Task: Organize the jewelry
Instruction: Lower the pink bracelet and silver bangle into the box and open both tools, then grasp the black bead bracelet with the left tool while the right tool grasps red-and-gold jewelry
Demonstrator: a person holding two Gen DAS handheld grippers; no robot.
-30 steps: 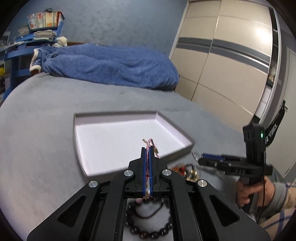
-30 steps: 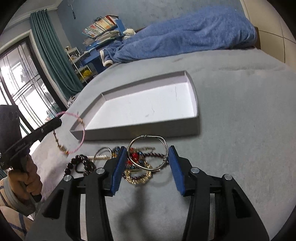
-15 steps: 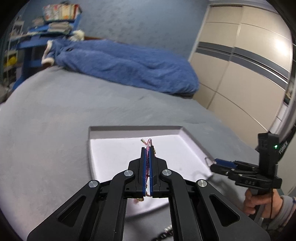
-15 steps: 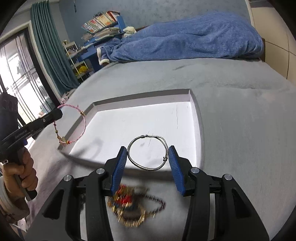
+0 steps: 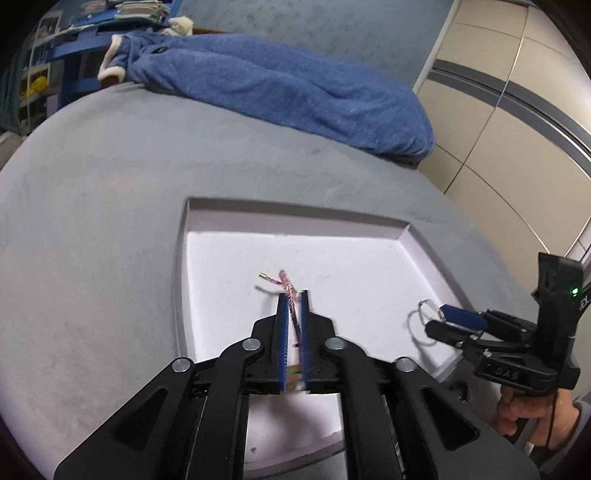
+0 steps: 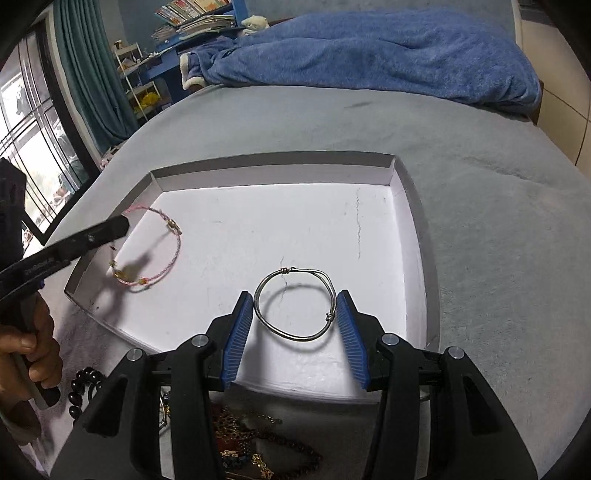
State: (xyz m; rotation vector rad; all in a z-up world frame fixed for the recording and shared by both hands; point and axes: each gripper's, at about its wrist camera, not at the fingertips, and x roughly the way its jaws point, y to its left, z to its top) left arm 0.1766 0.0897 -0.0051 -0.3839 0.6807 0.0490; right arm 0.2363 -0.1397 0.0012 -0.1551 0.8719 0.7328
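A shallow white tray (image 5: 413, 236) (image 6: 406, 184) lies on the grey bed. My left gripper (image 5: 293, 297) is over the tray's left part with its jaws slightly apart; the pink cord bracelet (image 5: 290, 291) (image 6: 162, 251) hangs between them, its lower end near the tray floor. My right gripper (image 6: 295, 306) is shut on a silver wire bangle (image 6: 295, 302), held across its width just above the tray's right part; it also shows in the left wrist view (image 5: 430, 315). A heap of beaded jewelry (image 6: 251, 446) lies on the bed in front of the tray.
A blue blanket (image 6: 369, 55) (image 5: 277, 85) is bunched at the far end of the bed. A dark bead bracelet (image 6: 83, 387) lies left of the heap. Blue shelves (image 6: 184, 33) and a curtain stand at the left, wardrobe doors (image 5: 517, 129) at the right.
Both grippers moved forward from the jewelry heap to over the tray and lowered. The left jaws, pressed together before, now stand slightly apart around the pink bracelet.
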